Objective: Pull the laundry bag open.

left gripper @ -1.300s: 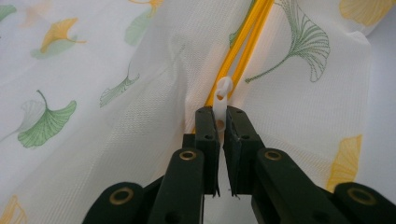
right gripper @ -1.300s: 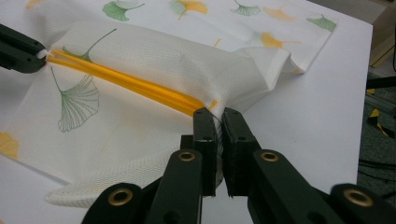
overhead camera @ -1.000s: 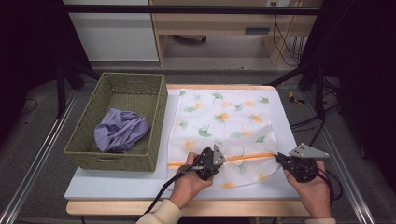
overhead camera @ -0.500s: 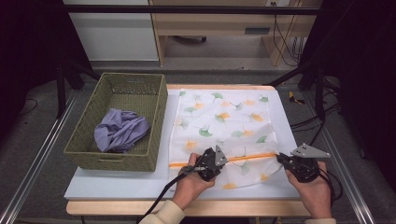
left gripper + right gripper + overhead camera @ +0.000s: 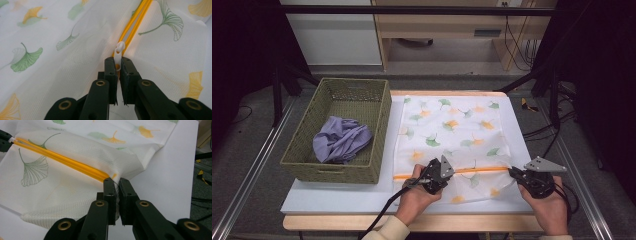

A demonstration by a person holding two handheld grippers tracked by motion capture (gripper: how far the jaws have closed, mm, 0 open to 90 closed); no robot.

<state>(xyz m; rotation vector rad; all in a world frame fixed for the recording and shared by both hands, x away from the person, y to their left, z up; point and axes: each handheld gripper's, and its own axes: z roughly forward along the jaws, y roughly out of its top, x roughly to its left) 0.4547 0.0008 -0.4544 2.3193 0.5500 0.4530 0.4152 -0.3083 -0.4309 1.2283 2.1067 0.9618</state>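
Observation:
A white mesh bag (image 5: 452,125) printed with ginkgo leaves lies flat on the table, its orange zipper (image 5: 479,170) running across near the front edge. My left gripper (image 5: 450,173) is shut on the white zipper pull (image 5: 119,49), which sticks up between the jaws (image 5: 118,60). My right gripper (image 5: 512,172) is shut on the bag's fabric at the zipper's right end (image 5: 117,180). In the right gripper view the zipper (image 5: 62,157) stretches taut away to the left, and the two orange rows lie close together.
A green woven basket (image 5: 379,117) stands left of the bag with a crumpled purple cloth (image 5: 339,141) inside. Bare white tabletop (image 5: 337,197) lies in front of the basket. Beyond the table's far edge are cabinets, and cables lie on the floor at the right.

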